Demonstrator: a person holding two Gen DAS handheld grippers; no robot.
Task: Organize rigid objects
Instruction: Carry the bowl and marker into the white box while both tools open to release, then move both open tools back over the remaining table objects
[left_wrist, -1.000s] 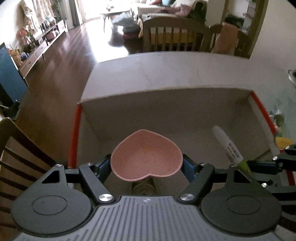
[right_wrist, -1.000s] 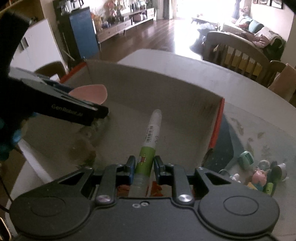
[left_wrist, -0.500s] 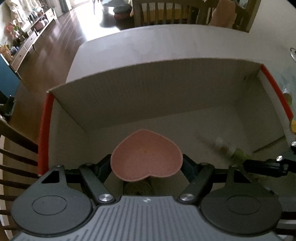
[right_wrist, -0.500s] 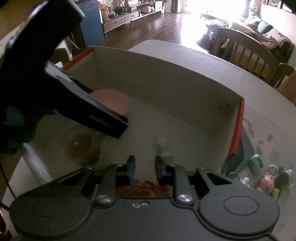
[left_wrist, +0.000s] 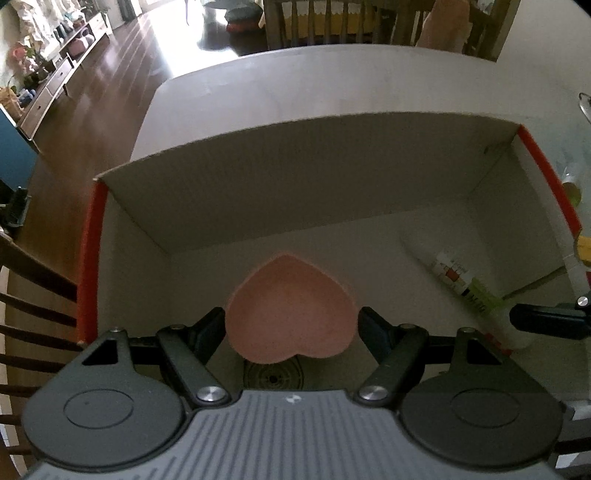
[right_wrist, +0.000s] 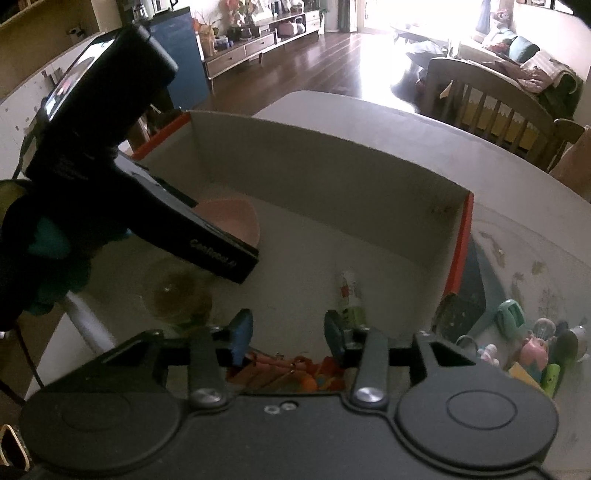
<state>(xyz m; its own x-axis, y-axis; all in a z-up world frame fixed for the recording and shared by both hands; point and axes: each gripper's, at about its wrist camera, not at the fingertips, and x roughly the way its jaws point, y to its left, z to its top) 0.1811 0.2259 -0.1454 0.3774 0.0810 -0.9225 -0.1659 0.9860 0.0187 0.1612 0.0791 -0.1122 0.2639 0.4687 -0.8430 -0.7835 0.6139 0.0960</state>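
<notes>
A cardboard box (left_wrist: 303, 173) with orange-red edges stands on the table. My left gripper (left_wrist: 291, 330) reaches into it, and the pink heart-shaped bowl (left_wrist: 291, 310) sits between its spread fingers with gaps on both sides. The bowl also shows in the right wrist view (right_wrist: 236, 218) behind the left gripper body. A white and green marker (left_wrist: 469, 288) lies on the box floor at the right; in the right wrist view the marker (right_wrist: 349, 299) lies just ahead of my open, empty right gripper (right_wrist: 288, 334). A clear glass (right_wrist: 177, 295) stands in the box below the bowl.
Small toys and figures (right_wrist: 532, 343) lie on the table right of the box. Orange items (right_wrist: 288, 373) lie under the right gripper. Wooden chairs (right_wrist: 491, 107) stand at the table's far side, and chair slats (left_wrist: 33, 314) show at the left.
The right gripper let go of the marker, which now lies on the box floor, and its fingers spread. The left gripper's fingers opened around the pink bowl, which sits lower in the box.
</notes>
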